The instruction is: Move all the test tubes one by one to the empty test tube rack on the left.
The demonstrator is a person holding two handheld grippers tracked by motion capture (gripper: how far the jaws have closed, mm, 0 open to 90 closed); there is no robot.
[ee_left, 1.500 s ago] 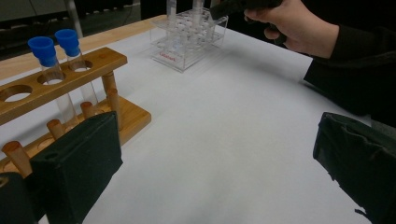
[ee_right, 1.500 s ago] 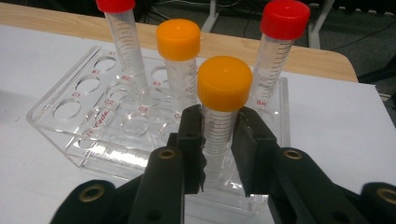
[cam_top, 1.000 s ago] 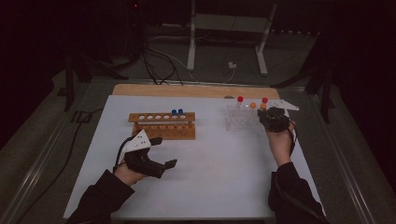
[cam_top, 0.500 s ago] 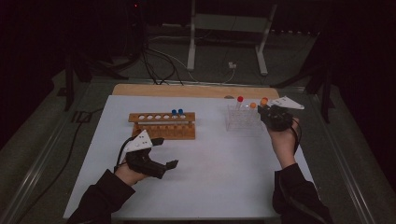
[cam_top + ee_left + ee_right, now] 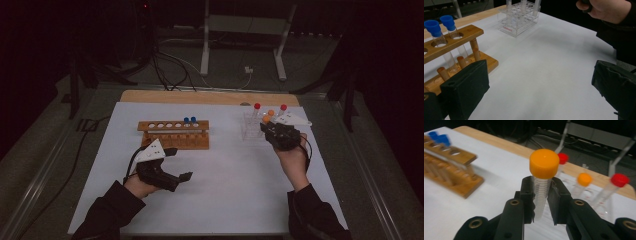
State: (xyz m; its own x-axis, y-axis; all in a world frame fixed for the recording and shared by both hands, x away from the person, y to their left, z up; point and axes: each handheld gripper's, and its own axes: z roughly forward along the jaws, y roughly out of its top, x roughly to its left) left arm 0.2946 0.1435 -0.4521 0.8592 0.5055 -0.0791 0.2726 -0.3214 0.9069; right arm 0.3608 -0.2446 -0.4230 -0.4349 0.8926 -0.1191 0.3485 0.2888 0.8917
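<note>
— What do we have on the left?
— Our left gripper [image 5: 180, 176] rests on the white worktop [image 5: 225, 190], jaws wide apart and empty, just before the wooden rack [image 5: 173, 134] with two blue-capped tubes [image 5: 435, 27].
— And on the right?
— Our right gripper [image 5: 541, 202] is clamped on the orange-capped tube [image 5: 543, 180], held upright just beside the clear rack [image 5: 252, 127].

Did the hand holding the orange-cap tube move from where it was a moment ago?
Yes. The right gripper, shut on the orange-capped tube, has slid leftward across the clear rack, toward the wooden rack.
</note>
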